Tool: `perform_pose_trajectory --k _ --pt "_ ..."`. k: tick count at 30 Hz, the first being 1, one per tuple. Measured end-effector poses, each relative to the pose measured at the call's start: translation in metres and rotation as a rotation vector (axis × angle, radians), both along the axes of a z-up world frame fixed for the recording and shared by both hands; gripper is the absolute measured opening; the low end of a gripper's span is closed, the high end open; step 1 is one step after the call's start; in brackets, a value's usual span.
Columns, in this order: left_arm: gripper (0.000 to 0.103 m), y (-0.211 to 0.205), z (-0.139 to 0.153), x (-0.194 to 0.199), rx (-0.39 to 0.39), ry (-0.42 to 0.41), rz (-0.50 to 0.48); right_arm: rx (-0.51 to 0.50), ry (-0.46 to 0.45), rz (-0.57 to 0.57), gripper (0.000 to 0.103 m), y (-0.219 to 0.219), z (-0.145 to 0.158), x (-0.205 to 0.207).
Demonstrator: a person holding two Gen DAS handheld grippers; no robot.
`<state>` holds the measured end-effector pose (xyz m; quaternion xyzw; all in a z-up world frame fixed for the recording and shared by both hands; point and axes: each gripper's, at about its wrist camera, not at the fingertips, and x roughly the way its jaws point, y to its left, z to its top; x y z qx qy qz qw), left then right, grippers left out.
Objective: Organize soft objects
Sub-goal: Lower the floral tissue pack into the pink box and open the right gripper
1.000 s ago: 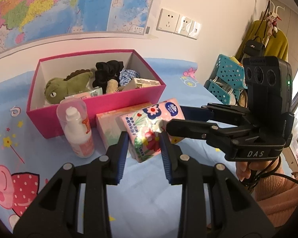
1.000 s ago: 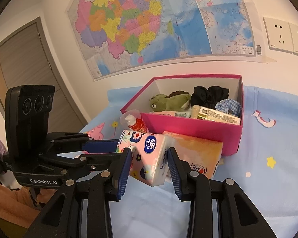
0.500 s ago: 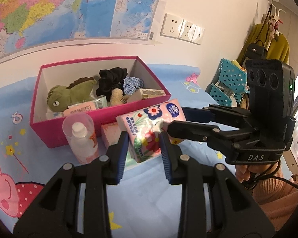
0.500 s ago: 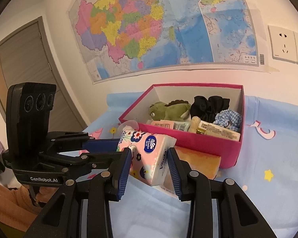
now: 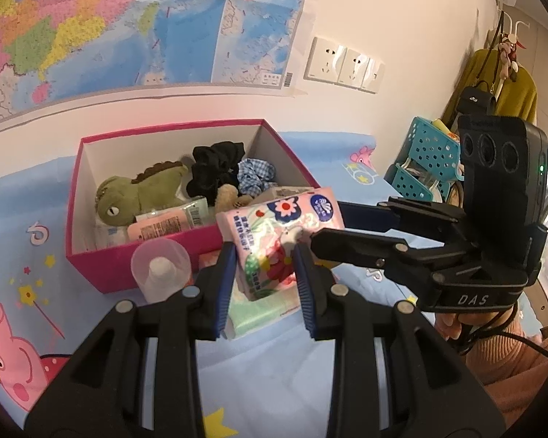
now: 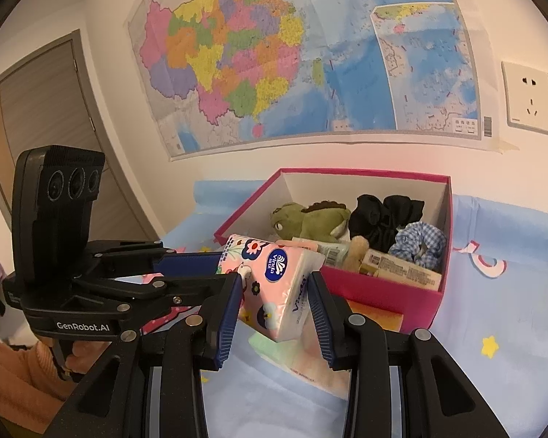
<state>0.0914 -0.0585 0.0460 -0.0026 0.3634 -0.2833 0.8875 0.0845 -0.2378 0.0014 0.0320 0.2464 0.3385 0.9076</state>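
A pink flowered tissue pack [image 5: 274,233] is held in the air between both grippers, just in front of the pink box [image 5: 102,277]. My left gripper [image 5: 265,273] is shut on its near end. My right gripper [image 6: 276,303] is shut on the other end of the tissue pack [image 6: 274,284]. The pink box [image 6: 383,297] holds a green plush dinosaur [image 5: 139,193], a black scrunchie [image 5: 213,168], a blue checked scrunchie [image 5: 255,175] and small packets. A second tissue pack [image 5: 263,306] lies on the table below.
A small white bottle with a clear cap [image 5: 160,270] stands in front of the box. A teal basket [image 5: 427,160] stands at the right. The blue cartoon tablecloth [image 5: 259,383] covers the table. A map hangs on the wall [image 6: 310,73].
Both grippers have lifted the tissue pack up off the lower pack and carried it closer to the box's front wall.
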Motion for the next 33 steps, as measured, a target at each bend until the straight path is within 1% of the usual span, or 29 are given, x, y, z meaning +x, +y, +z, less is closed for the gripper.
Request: perform_pose_trajectory --k 17,22,33 --pt "0.034 -0.002 0.005 0.015 0.016 -0.020 0.016 -0.008 -0.015 -0.002 0.038 0.003 0.006 0.014" --pt "0.034 0.001 0.004 0.024 0.003 -0.008 0.025 -0.006 -0.019 0.001 0.038 0.004 0.009 0.020" --pt "0.034 0.004 0.002 0.041 0.014 0.001 0.049 -0.005 -0.008 0.008 0.038 0.010 0.010 0.037"
